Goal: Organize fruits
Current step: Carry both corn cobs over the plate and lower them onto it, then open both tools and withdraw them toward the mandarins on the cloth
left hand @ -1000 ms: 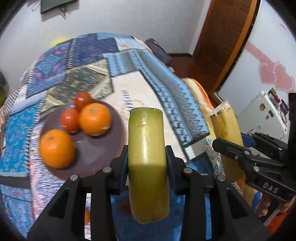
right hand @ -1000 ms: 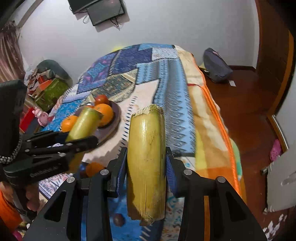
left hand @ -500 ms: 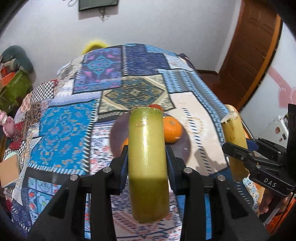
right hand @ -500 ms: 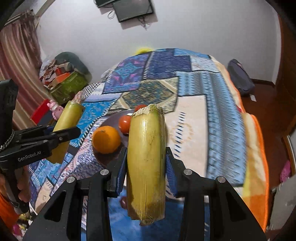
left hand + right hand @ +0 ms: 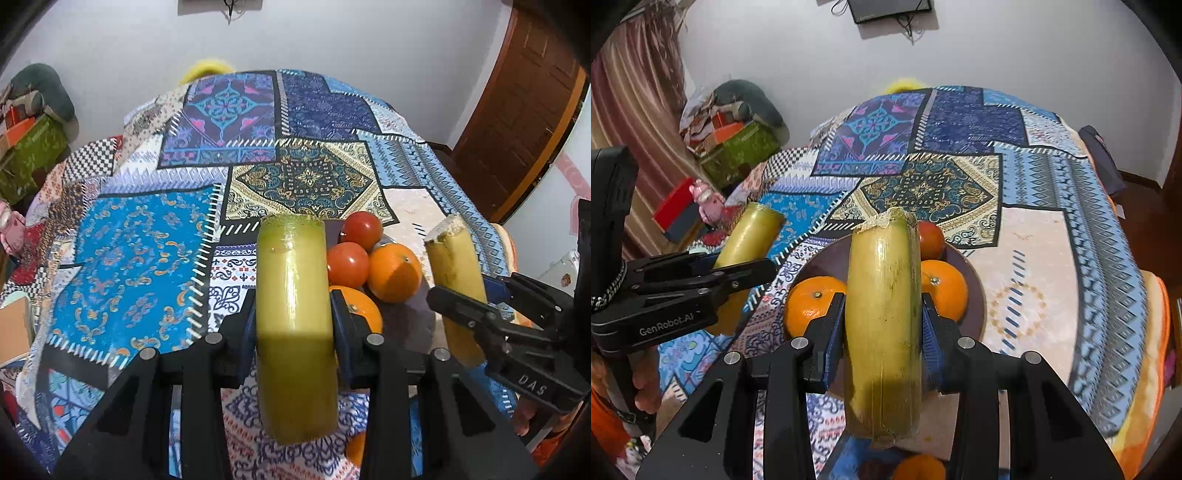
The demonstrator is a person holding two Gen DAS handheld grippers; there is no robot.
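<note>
My left gripper (image 5: 295, 314) is shut on a smooth yellow-green cane piece (image 5: 295, 280) that stands upright between its pads. To its right, my right gripper (image 5: 461, 306) is shut on a second cane piece (image 5: 454, 258) with a ragged top. In the right wrist view that ragged piece (image 5: 882, 277) fills the right gripper (image 5: 882, 321), and the left gripper (image 5: 738, 273) holds its piece (image 5: 753, 232) at the left. Behind both, a dark plate (image 5: 975, 295) carries two oranges (image 5: 812, 306) (image 5: 945, 288) and tomatoes (image 5: 360, 230) (image 5: 347, 264).
A patchwork blanket (image 5: 147, 258) covers the bed. One loose orange (image 5: 918, 467) lies on it close below the grippers. A green box and clutter (image 5: 738, 151) stand at the left, a dark bag (image 5: 1100, 162) on the floor at the right, a wooden door (image 5: 524, 103) beyond.
Both grippers have swung sideways over the bed with their cane pieces. The plate passed from left of the left gripper's piece to its right, and now sits right behind the right gripper's piece.
</note>
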